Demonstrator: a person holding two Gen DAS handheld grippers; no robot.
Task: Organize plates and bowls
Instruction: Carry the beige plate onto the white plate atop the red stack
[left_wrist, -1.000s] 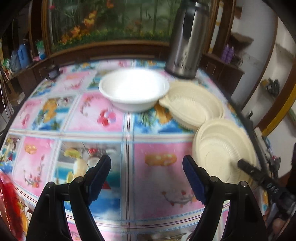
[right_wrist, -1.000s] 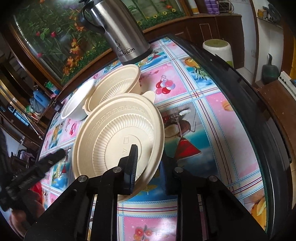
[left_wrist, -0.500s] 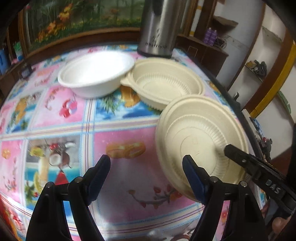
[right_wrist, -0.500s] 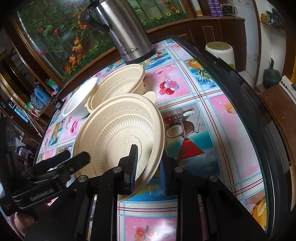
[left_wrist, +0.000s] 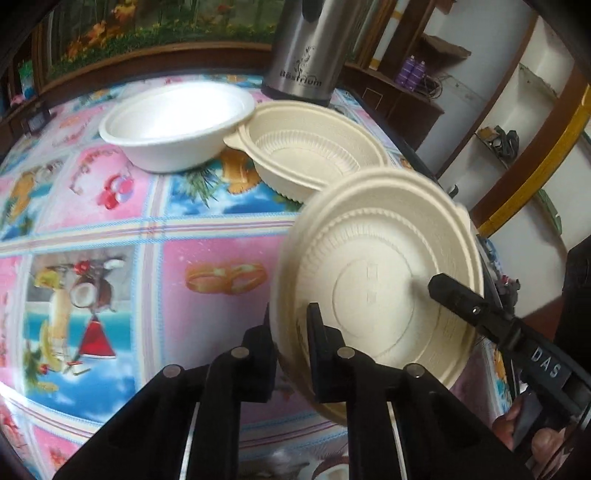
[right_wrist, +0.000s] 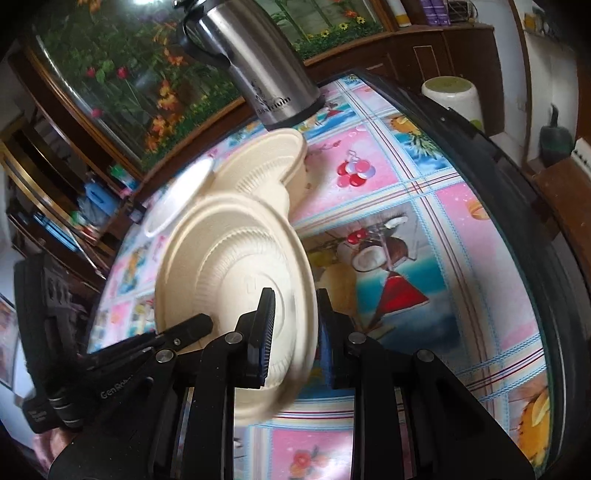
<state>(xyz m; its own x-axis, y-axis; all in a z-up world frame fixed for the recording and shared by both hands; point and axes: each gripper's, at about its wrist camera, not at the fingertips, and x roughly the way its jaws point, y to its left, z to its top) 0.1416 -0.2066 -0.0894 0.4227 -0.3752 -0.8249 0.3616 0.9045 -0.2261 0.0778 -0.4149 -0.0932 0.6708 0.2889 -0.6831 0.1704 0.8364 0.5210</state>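
Item 1, left gripper (left_wrist: 290, 328): jaws pinching the near rim of the beige plate (left_wrist: 376, 280). Its body fills the lower frame and hides the bench beneath; the outer finger shows only as a thin edge behind the rim.

Item 2, right gripper (right_wrist: 295, 325): jaws clamped on the opposite rim of the same plate (right_wrist: 229, 273), one finger on the ribbed face, the other mostly hidden behind it. In the left wrist view it enters from the lower right as a dark bar (left_wrist: 476, 314) lying across the plate's face, with part of the person's hand visible at the frame corner.

Item 3, beige plate: held tilted steeply, lifted off the bench (left_wrist: 207, 243), between both grippers. Its lower edge is cut off behind the grippers in both views; edges are motion-blurred.

Item 4, bench: patterned pink and blue cloth, open to the left of the plate; its dark rounded edge (right_wrist: 517, 206) runs close along the right side.

Item 5, beige bowl (left_wrist: 314, 147): upright on the bench just beyond the plate, near rim partly covered by it.

Item 6, white bowl (left_wrist: 173, 122): upright, just beside the beige bowl, rims touching or nearly so; cannot tell which.

Item 7, steel flask (left_wrist: 304, 55): stands behind the bowls, top cut off.
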